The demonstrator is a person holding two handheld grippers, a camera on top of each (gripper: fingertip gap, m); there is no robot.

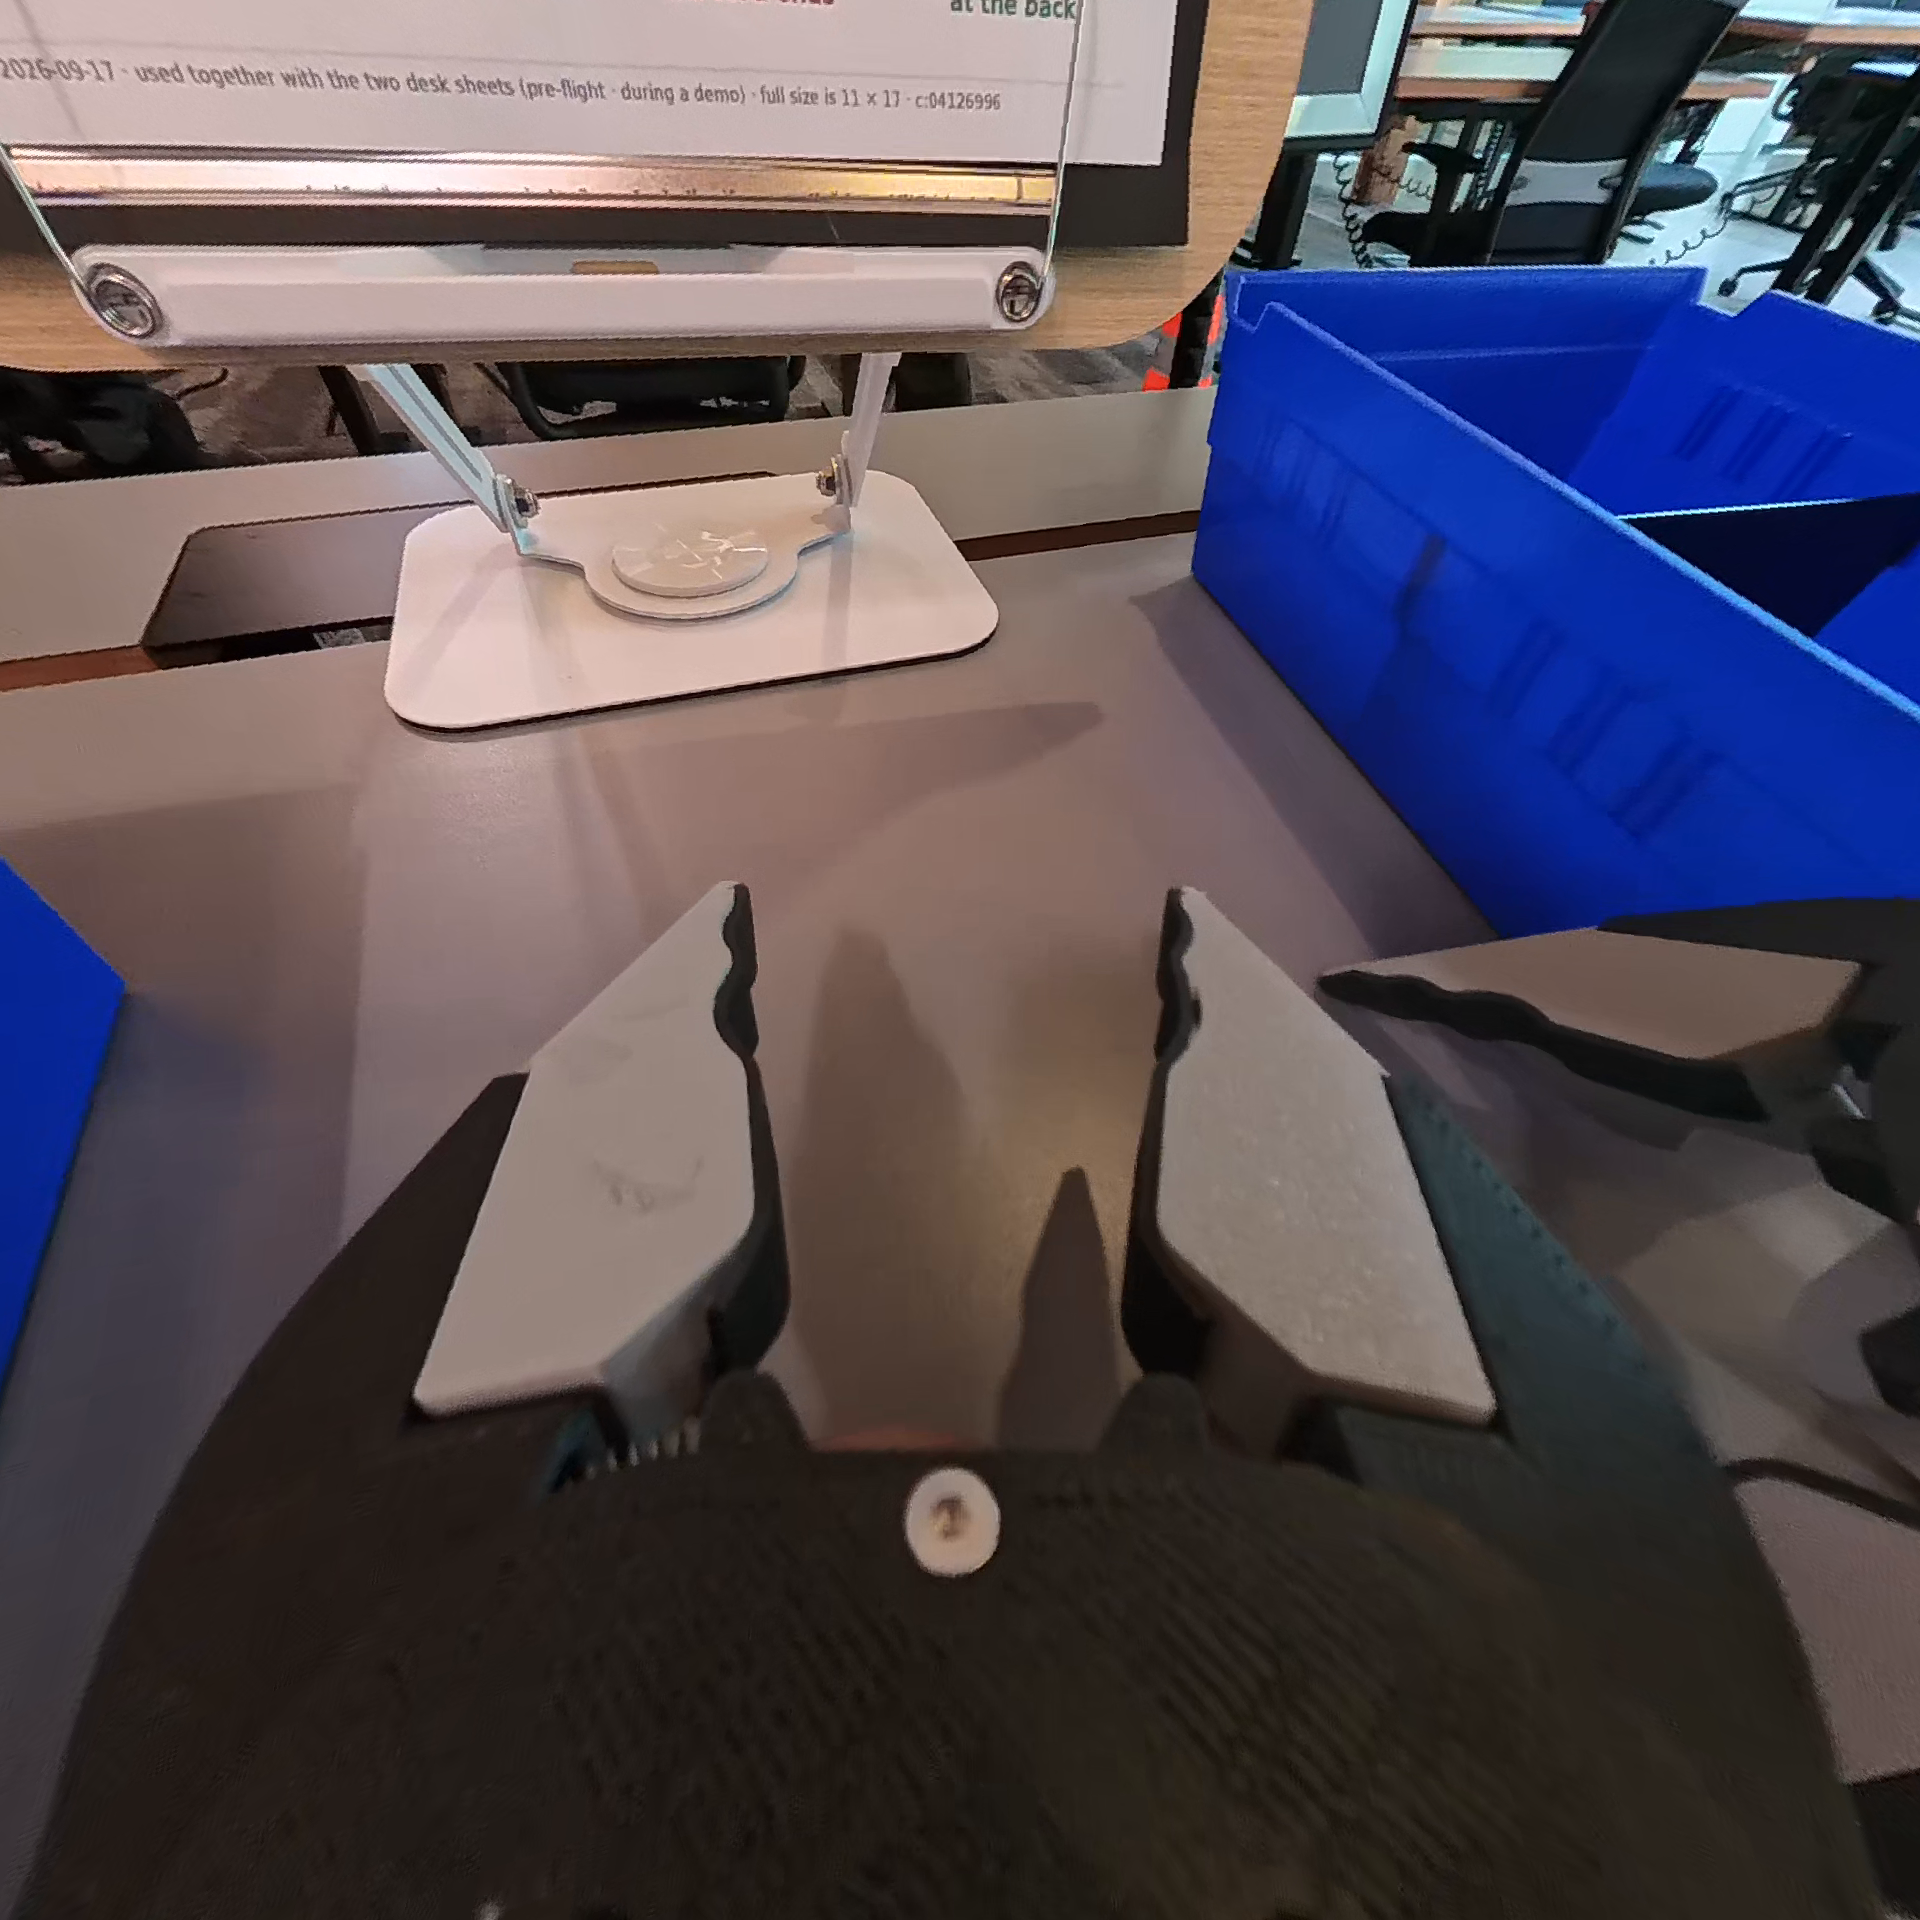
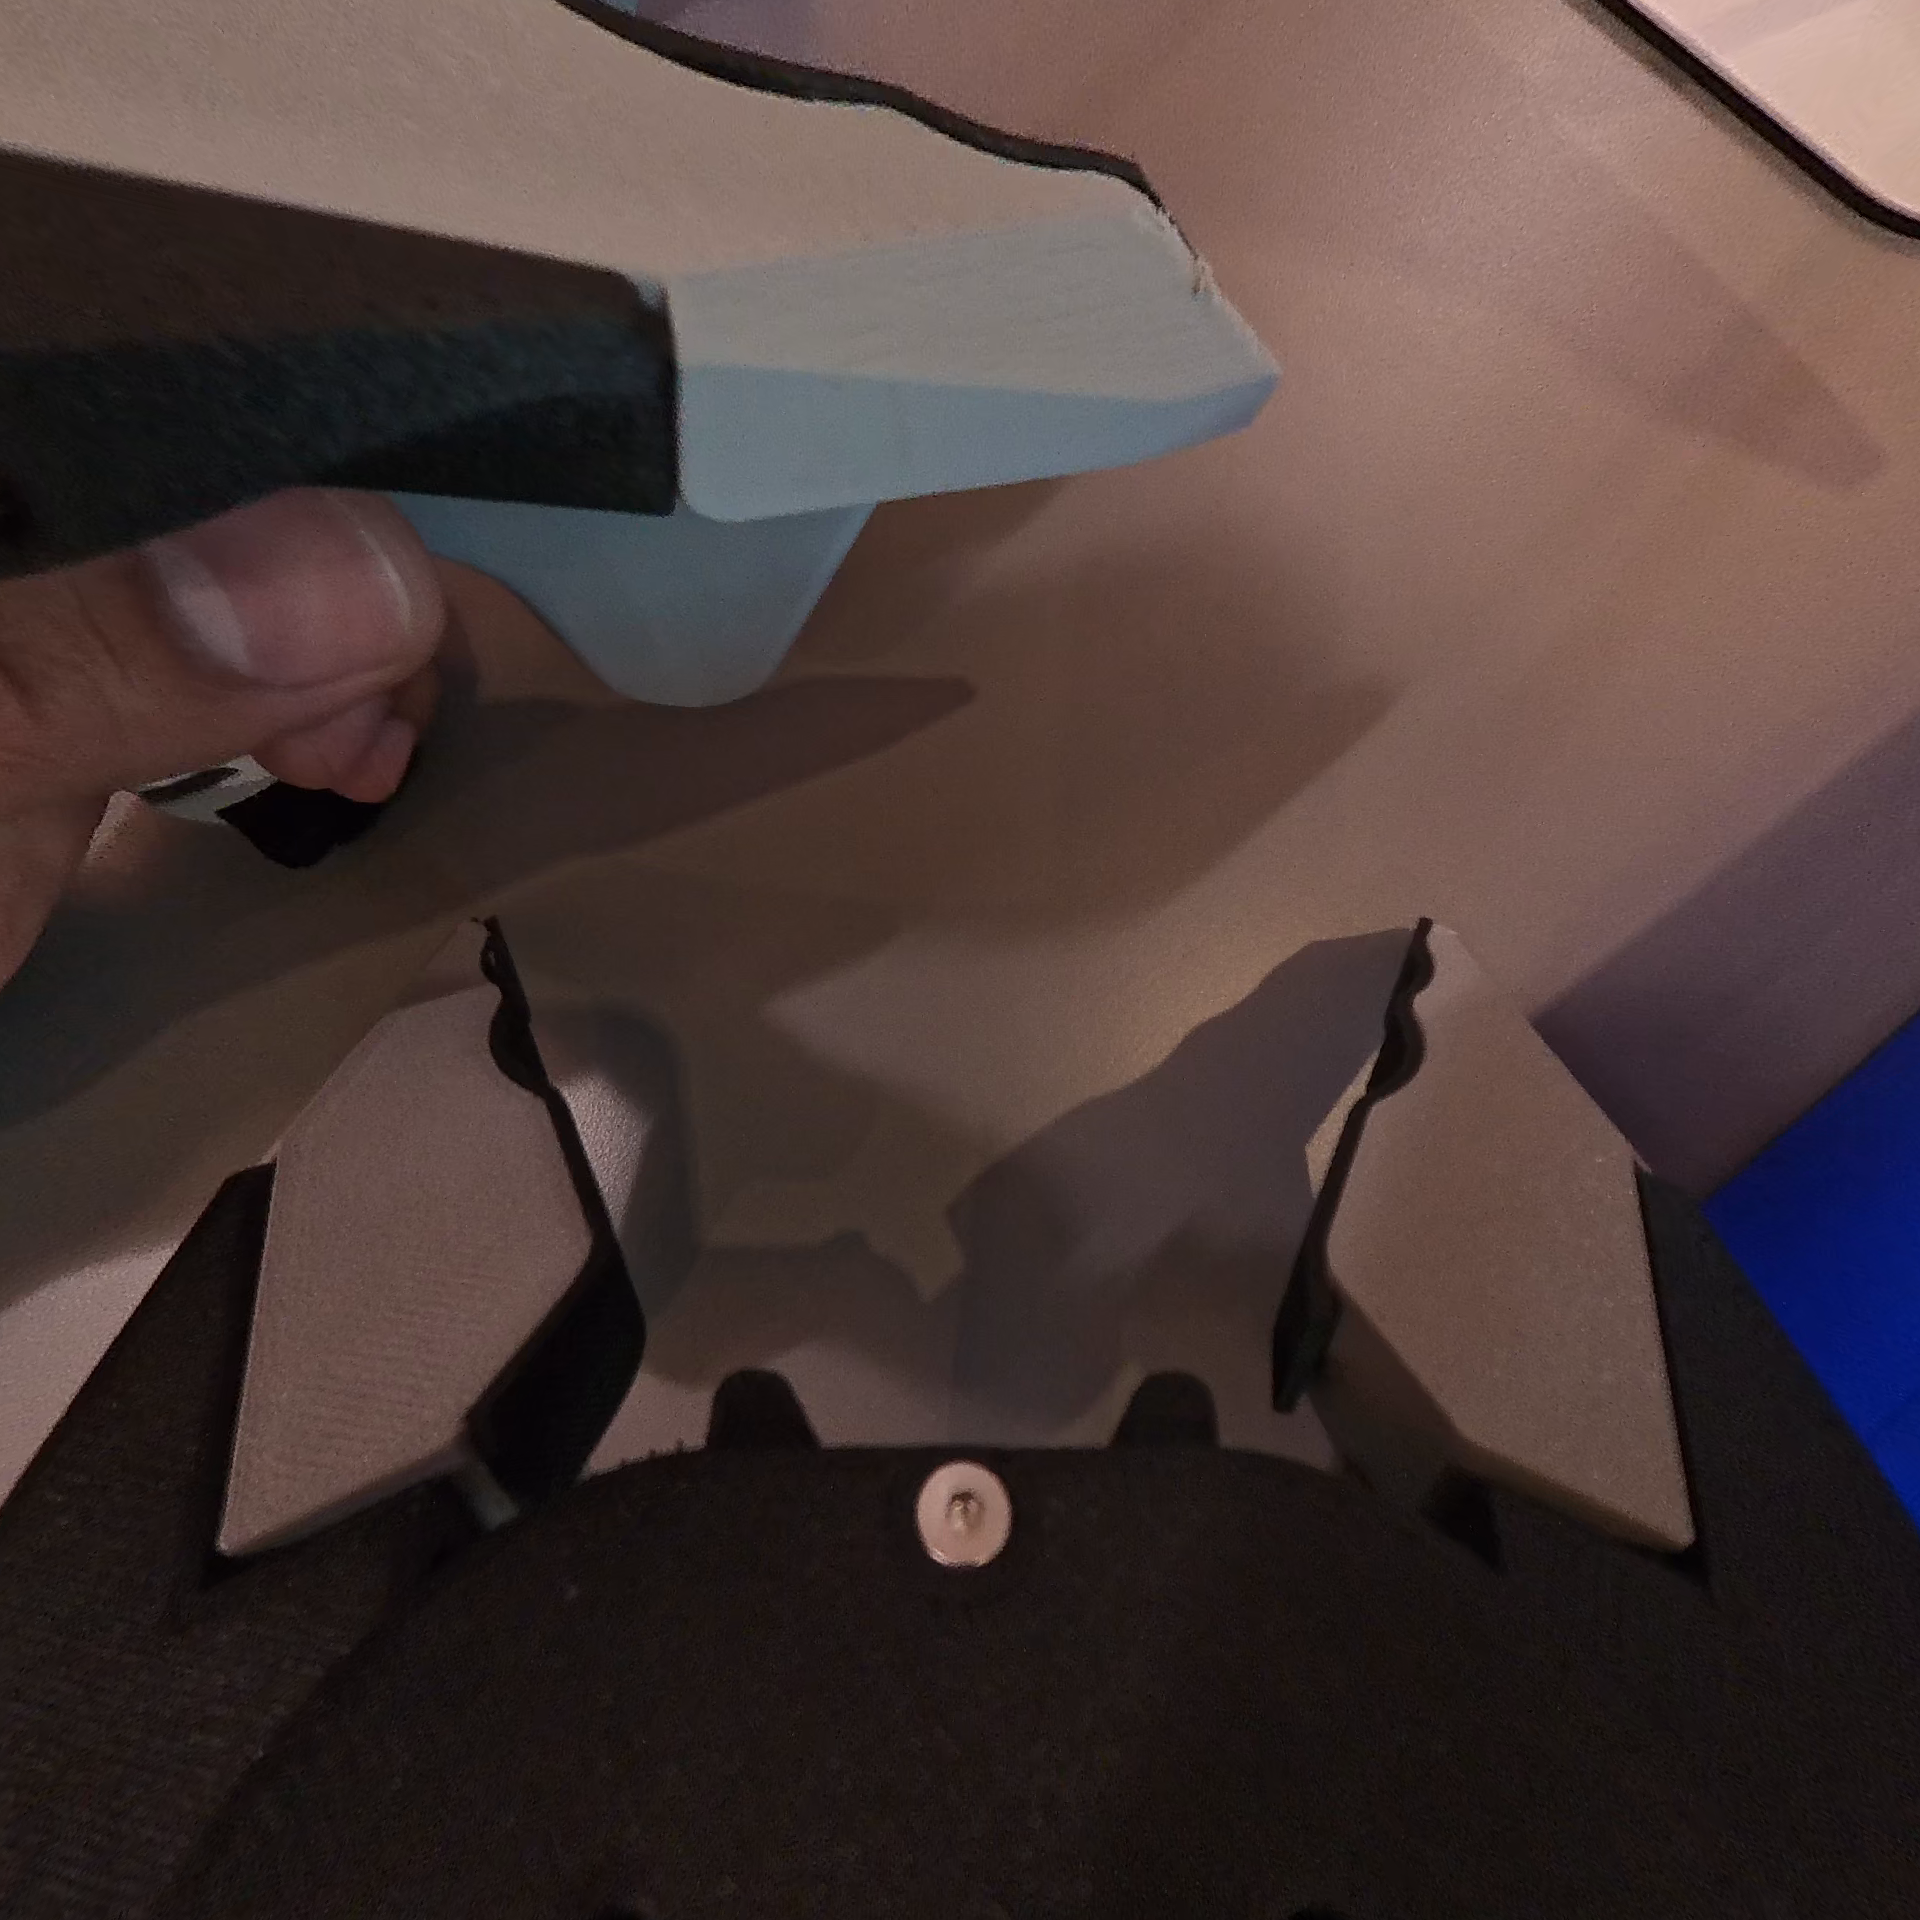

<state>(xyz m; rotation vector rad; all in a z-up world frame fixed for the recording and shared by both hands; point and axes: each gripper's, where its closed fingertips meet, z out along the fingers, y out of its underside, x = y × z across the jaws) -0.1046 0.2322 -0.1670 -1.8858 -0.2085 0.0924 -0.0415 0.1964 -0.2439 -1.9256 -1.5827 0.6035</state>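
Observation:
My left gripper [image 1: 956, 904] is open and empty, low over the grey table [image 1: 727, 790], pointing at a white stand base [image 1: 686, 603]. My right gripper [image 2: 956, 935] is open and empty, close above the same table [image 2: 1351, 520]. In the left wrist view a finger of the right gripper [image 1: 1621, 1008] comes in from the right, just beside my left gripper's right finger. In the right wrist view a pale finger of the left gripper [image 2: 935, 353] crosses the upper left, with a person's hand [image 2: 208, 665] gripping below it.
A large blue bin [image 1: 1507, 644] stands at the right of the table; its edge shows in the right wrist view [image 2: 1829, 1195]. Another blue bin edge [image 1: 42, 1091] is at far left. The white stand holds a printed sheet on a board [image 1: 582, 125]. Office chairs stand beyond.

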